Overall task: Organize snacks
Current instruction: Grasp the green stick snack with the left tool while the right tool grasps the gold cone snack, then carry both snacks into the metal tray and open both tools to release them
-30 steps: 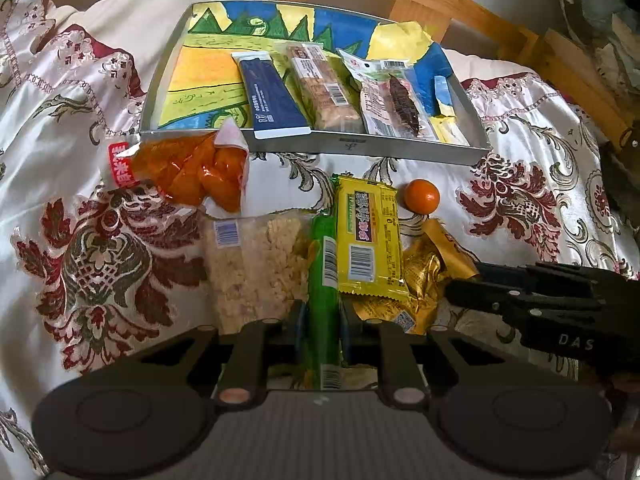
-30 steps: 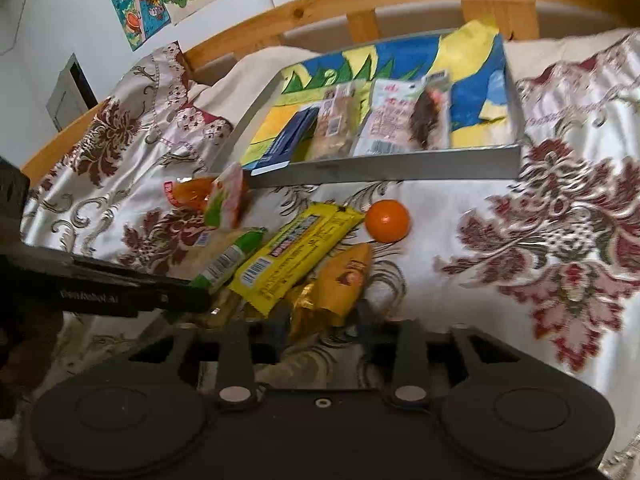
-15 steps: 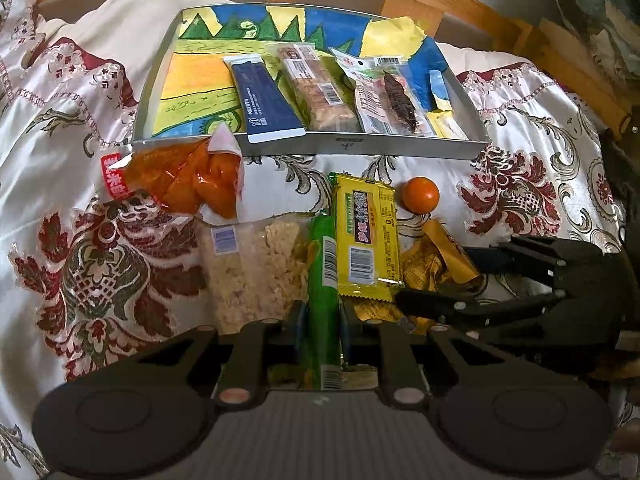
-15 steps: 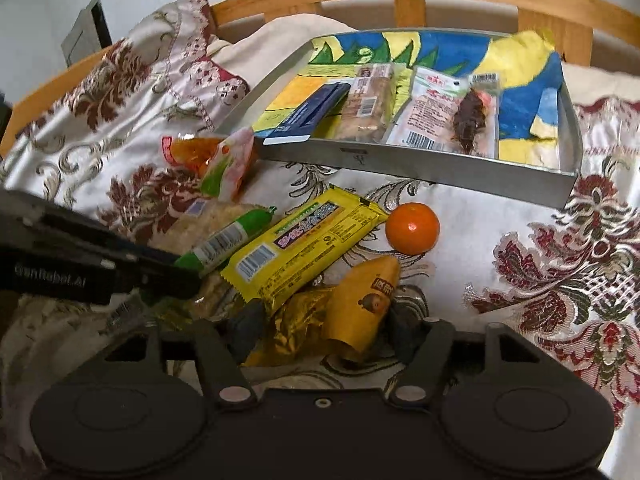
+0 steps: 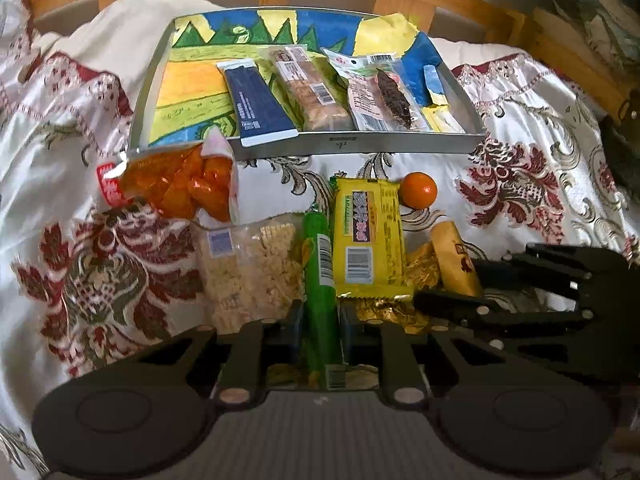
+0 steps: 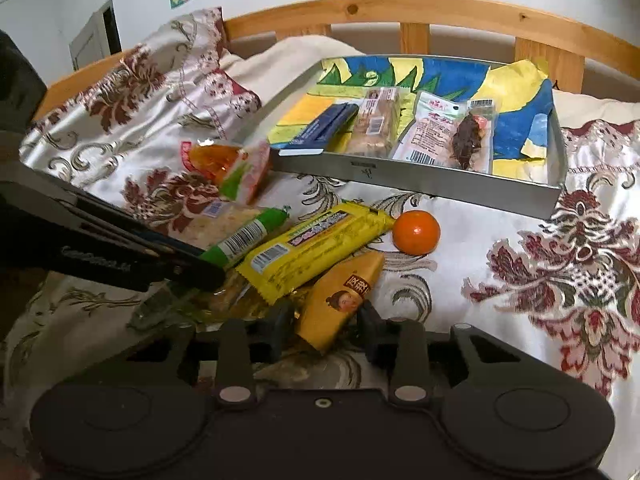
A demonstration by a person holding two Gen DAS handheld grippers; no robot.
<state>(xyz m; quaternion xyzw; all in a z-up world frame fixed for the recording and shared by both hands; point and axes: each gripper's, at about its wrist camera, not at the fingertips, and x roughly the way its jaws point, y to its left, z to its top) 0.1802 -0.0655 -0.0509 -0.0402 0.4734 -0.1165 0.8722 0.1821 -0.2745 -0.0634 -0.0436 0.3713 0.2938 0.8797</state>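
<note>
Satin bedspread, floral and glossy, carries seven loose snacks at mid-frame: one orange jelly bag, one clear cracker bag, one green stick, one yellow bar, one crinkled gold wrapper, one orange pouch and one round tangerine. Upper centre, one shallow metal tray (lined with a painted landscape) holds three packets: navy bar, cereal bar, dark dried snack. Left gripper is clenched on the green stick; right gripper is clamped on the orange pouch.
</note>
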